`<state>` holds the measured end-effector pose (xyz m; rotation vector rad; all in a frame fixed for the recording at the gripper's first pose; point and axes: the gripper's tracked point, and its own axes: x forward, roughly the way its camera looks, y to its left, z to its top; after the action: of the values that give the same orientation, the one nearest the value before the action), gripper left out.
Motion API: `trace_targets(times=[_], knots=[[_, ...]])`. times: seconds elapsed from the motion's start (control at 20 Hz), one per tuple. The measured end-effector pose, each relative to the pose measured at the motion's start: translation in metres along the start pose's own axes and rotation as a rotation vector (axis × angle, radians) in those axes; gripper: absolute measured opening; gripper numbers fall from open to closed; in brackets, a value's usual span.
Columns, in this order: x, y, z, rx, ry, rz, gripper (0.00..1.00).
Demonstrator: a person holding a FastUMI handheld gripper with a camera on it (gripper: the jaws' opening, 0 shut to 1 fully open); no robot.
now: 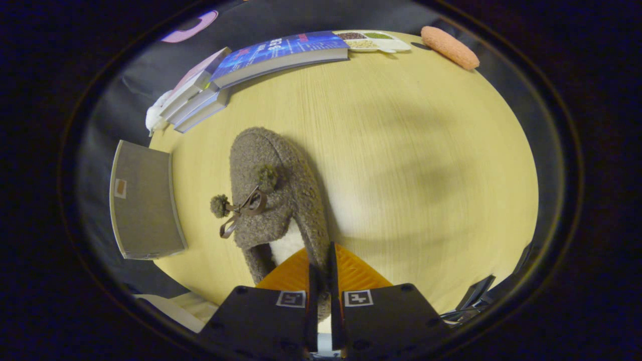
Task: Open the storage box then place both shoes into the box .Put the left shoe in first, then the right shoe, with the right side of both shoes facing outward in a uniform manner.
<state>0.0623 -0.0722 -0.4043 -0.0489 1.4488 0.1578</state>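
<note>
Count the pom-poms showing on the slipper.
2. One pom-pom hangs off the fuzzy brown slipper on the side toward the grey box; the other sits on its upper. The gripper pinches the slipper's heel rim.

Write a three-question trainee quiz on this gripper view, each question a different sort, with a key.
1. True or false: the gripper is shut on the rim of the fuzzy brown shoe.
2. Multiple choice: what lies to the left of the shoe, at the edge of the wooden table? A) a grey storage box B) a kettle C) a second shoe
3. Fill in: the shoe's toe points toward a stack of ____.

Key: 1 true, both fingers pinch the rim near the heel; 2 A; 3 books.
</note>
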Motion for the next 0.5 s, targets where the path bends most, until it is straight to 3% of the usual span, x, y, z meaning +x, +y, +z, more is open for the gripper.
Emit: trace_targets(times=[0.05,0.3,0.5], knots=[[0.009,0.002,-0.006,0.01,-0.005,0.002,0.04],[-0.003,0.028,-0.013,0.098,-0.023,0.1,0.04],[-0.049,0.088,-0.005,0.152,-0.098,0.278,0.04]])
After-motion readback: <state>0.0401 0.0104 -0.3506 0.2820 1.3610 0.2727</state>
